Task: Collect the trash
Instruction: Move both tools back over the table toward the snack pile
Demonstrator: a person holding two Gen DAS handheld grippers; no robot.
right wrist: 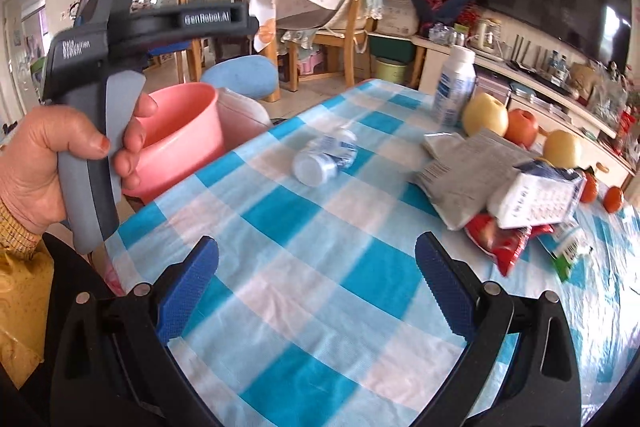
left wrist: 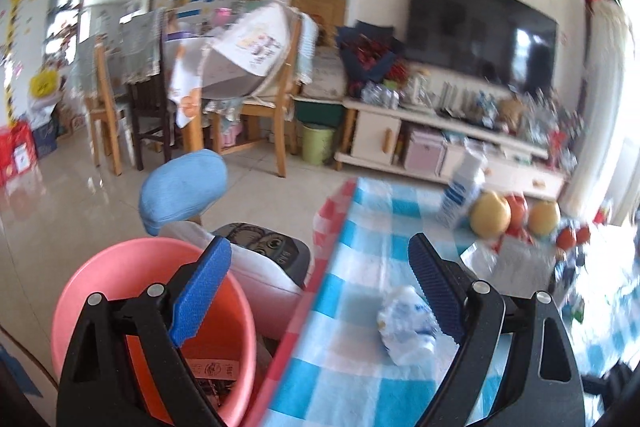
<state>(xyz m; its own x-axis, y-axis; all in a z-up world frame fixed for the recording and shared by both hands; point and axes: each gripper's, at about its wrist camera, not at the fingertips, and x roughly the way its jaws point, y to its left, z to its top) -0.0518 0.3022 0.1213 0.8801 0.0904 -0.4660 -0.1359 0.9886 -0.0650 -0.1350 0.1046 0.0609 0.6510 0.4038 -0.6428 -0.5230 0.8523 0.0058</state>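
A pink bin [left wrist: 100, 279] stands beside the table's left edge, also in the right wrist view [right wrist: 180, 131]. A crumpled clear plastic bottle [left wrist: 408, 327] lies on the blue-checked tablecloth [left wrist: 360, 367]; it shows in the right wrist view [right wrist: 326, 157] too. My left gripper [left wrist: 320, 295] is open and empty, straddling the table edge, its right finger next to the bottle. My right gripper [right wrist: 316, 291] is open and empty over bare cloth [right wrist: 304, 299]. Grey foil packets [right wrist: 460, 167], a white box [right wrist: 532, 199] and a red wrapper [right wrist: 500, 239] lie at the right.
An upright white bottle [right wrist: 454, 83], pears and an apple [right wrist: 486, 113] and small oranges [right wrist: 612, 199] stand at the table's far side. A blue-cushioned stool [left wrist: 182, 187] and a white seat stand behind the bin. Chairs, a TV cabinet and a green bin [left wrist: 318, 143] lie beyond.
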